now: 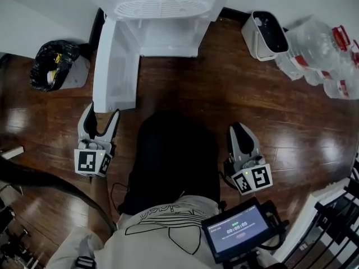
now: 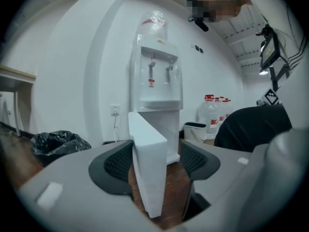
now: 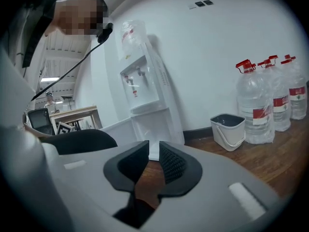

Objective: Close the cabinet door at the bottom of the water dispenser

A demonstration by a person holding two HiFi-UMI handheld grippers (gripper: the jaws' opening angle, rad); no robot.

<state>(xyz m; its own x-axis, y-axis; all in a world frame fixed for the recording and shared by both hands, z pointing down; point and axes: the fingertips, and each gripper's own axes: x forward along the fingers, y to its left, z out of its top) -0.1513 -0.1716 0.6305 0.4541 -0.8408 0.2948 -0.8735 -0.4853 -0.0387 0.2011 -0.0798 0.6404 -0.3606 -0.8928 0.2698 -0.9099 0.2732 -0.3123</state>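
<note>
The white water dispenser (image 1: 160,15) stands against the far wall. Its bottom cabinet door (image 1: 115,66) is swung wide open, jutting toward me on the left. My left gripper (image 1: 101,116) is open just in front of the door's free edge. In the left gripper view the door (image 2: 147,168) stands edge-on between the two spread pads (image 2: 118,161), with a gap on each side. My right gripper (image 1: 242,130) hovers low over the floor to the right, apart from the dispenser (image 3: 145,91). Its jaws leave only a narrow gap, with nothing between them.
A black bin bag (image 1: 53,63) sits left of the dispenser. To its right stand a white bucket (image 1: 266,35) and several large water bottles (image 1: 320,55). My dark-clad knee (image 1: 174,161) lies between the grippers. A small screen (image 1: 238,228) hangs at my chest.
</note>
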